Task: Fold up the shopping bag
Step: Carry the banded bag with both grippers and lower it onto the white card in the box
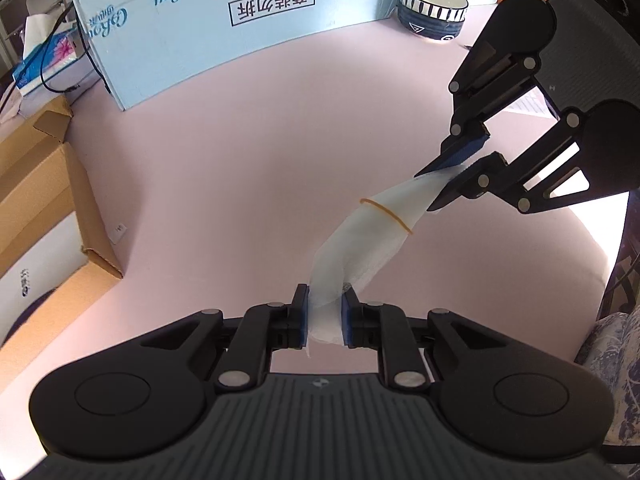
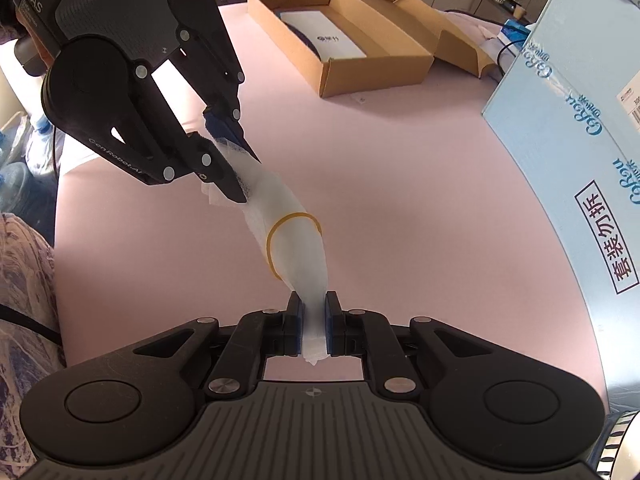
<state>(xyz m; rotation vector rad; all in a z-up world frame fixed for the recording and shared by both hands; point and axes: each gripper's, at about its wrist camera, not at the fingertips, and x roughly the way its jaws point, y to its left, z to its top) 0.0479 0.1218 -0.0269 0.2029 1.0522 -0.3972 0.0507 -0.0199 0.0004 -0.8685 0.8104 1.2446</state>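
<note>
fingers of the left gripper [image 1: 325, 316] pinch one end of the rolled bag [image 1: 372, 232], held above the pink table [image 1: 240, 160]; the right gripper [image 2: 314, 324] pinches the other. the rubber band [image 2: 294, 236] could slip off if they pull. cardboard box [image 2: 340, 40] holds a white packet; the bowl's [image 1: 434, 10] contents are hidden.

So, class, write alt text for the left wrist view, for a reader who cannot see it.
Two grippers hold a rolled white bag by its ends above a pink table: the left gripper in the foreground, the right gripper at upper right. A yellow rubber band circles the bag's middle. Behind stand a blue box, a striped bowl and a cardboard box.
</note>
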